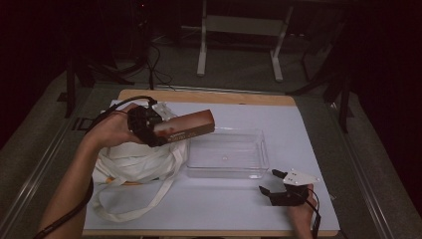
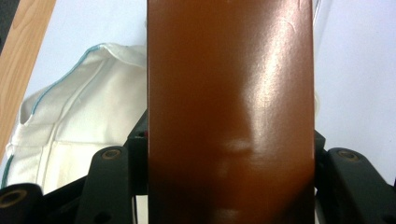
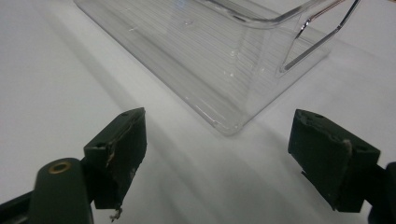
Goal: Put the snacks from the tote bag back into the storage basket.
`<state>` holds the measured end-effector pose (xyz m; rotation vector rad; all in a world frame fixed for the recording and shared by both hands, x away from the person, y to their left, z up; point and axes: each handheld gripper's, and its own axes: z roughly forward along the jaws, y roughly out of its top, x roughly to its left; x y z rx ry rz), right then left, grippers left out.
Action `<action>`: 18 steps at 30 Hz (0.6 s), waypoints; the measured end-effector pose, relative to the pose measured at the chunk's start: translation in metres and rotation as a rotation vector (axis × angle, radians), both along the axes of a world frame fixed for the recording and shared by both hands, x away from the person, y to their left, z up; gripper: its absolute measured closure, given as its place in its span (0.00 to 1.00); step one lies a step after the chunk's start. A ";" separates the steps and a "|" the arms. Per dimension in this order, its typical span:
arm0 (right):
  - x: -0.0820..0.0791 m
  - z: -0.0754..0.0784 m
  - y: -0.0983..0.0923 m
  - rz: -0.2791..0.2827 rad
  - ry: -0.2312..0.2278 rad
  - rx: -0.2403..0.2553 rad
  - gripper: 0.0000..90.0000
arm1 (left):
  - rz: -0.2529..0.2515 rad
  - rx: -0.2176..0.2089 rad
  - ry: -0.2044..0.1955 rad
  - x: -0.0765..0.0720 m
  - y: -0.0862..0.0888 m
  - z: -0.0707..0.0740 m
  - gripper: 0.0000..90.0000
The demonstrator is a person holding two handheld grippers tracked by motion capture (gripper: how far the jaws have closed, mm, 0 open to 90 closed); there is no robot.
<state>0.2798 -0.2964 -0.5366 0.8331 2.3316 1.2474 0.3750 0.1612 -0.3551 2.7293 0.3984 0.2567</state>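
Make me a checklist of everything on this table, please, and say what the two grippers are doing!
Surface: white sheet over a wooden table.
Job's things: brown box held in the air above the cloth bag; clear plastic tray empty.
Clutter: nothing seen.
Grippers: left gripper shut on the box; right gripper open, resting near the tray's corner.
Cables: one trails from each gripper.
Surroundings: dark room, white frame legs behind.

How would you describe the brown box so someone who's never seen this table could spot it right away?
Start at the white-covered table and find the cream cloth bag on its left half. Just above the bag, the left tongs hold the brown box in the air, its far end pointing toward the clear plastic tray. It is the one long, glossy brown thing among white and see-through neighbours.
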 end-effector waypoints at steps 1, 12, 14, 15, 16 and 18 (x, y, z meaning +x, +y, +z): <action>0.000 0.000 0.000 0.000 0.000 0.000 0.21 | -0.005 0.004 -0.002 0.000 -0.001 0.000 0.49; 0.000 0.000 0.000 -0.001 0.002 0.004 0.21 | -0.038 0.003 0.000 0.001 -0.015 0.001 0.49; 0.000 0.000 0.000 -0.001 0.002 0.005 0.21 | -0.045 0.005 0.003 0.002 -0.018 0.000 0.49; 0.000 0.000 -0.001 -0.001 0.002 0.005 0.21 | -0.047 0.004 0.004 0.002 -0.019 0.000 0.49; 0.000 0.000 -0.001 -0.001 0.002 0.004 0.21 | -0.049 0.000 0.005 0.001 -0.021 0.000 0.49; 0.000 0.000 -0.001 -0.001 0.002 0.005 0.21 | -0.058 0.001 0.007 0.002 -0.024 -0.001 0.49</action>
